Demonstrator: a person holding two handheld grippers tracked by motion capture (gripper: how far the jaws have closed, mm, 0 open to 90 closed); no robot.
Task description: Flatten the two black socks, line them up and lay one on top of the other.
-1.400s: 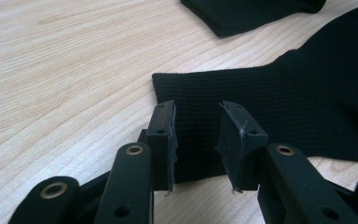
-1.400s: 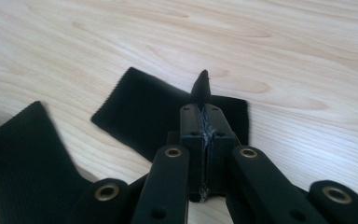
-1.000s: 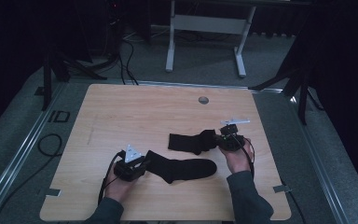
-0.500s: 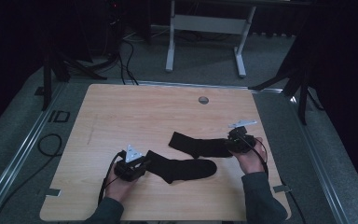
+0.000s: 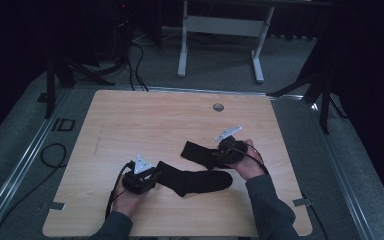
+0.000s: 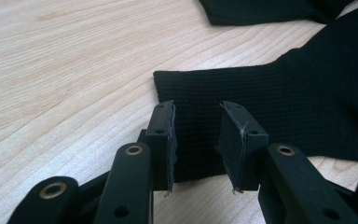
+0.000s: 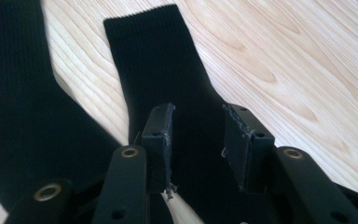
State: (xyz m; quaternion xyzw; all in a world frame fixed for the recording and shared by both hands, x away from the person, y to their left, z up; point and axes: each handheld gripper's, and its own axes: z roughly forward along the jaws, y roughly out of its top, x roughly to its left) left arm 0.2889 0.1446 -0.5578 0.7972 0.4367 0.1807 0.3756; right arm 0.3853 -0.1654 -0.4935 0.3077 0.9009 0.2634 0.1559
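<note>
L tongs part open over cuff of near black sock, nothing gripped, R tongs just opened, astride far sock, both flat on bench

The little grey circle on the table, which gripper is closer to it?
Right. The right gripper sits on the far sock, just below the grey circle. The left gripper is lower and off to the left.
</note>
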